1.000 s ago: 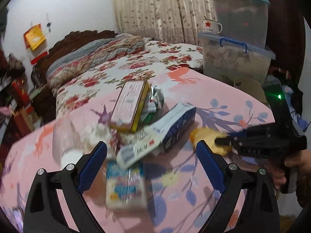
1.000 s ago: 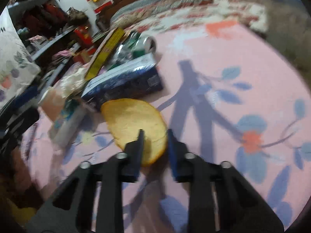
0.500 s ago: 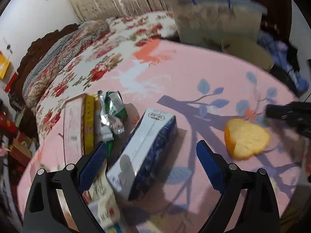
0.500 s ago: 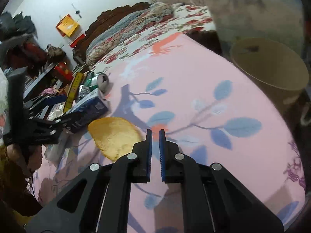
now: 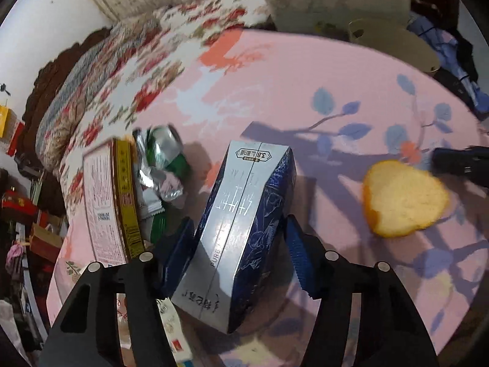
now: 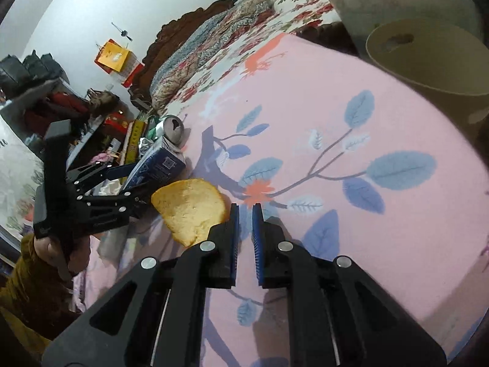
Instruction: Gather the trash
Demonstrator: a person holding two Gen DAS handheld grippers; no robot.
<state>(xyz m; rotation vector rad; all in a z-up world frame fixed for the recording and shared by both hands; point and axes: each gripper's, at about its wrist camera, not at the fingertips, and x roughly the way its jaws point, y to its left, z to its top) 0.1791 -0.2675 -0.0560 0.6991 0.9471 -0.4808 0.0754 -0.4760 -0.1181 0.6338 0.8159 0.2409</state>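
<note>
Left wrist view: left tongs [image 5: 240,253] spread wide astride the blue carton [image 5: 244,229], pads at its sides, contact unclear. Carton lies on the pink surface [image 5: 275,85]. Crushed can [image 5: 163,156] at 10 o'clock from it, w/ a flat box [image 5: 111,202] just beside. Peel [image 5: 403,198] at 3 o'clock, well apart.

Right wrist view: right tongs [image 6: 245,214] nearly closed, narrow gap, holding nothing. Peel [image 6: 191,206] just beside them at 9 o'clock. Bin [image 6: 428,58] at 1 o'clock, past the surface edge.
</note>
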